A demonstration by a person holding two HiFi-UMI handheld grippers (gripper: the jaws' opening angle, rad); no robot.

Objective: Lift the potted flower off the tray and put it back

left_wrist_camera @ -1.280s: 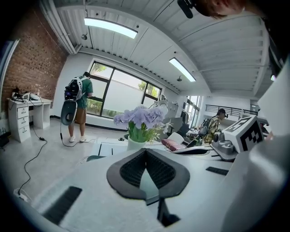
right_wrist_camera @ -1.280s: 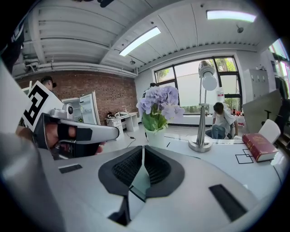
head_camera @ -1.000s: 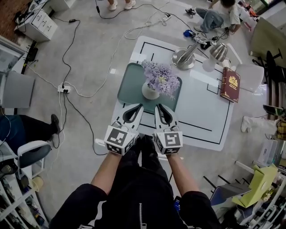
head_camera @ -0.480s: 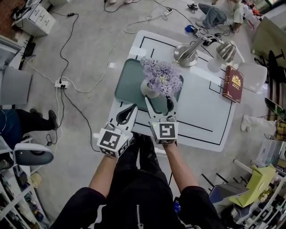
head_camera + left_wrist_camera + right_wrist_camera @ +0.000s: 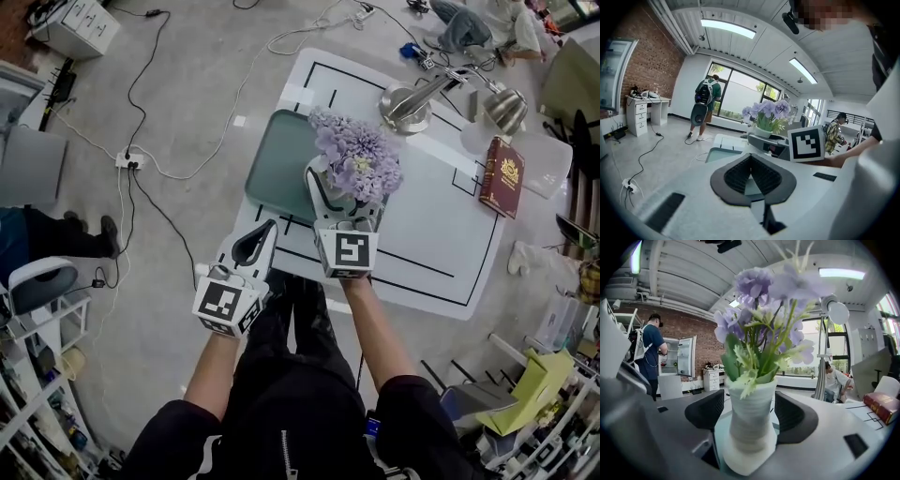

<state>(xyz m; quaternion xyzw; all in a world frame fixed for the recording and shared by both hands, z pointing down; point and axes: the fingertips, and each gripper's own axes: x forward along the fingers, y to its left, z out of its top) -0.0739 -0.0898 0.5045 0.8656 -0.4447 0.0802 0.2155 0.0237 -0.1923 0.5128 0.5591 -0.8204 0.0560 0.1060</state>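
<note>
R gripper [image 5: 339, 192] jaws have just swung wide open and now straddle the potted flower [image 5: 751, 420] w/o pressing it. It stands on the green tray [image 5: 277, 169]. L gripper [image 5: 269, 228] jaws are closed, empty, off to the side. Risk as I see it: closing off-centre on that tapered pot could tip it or let it slip.

Right gripper [image 5: 339, 190] straddles potted flower [image 5: 356, 159] — on tray [image 5: 277, 164].
</note>
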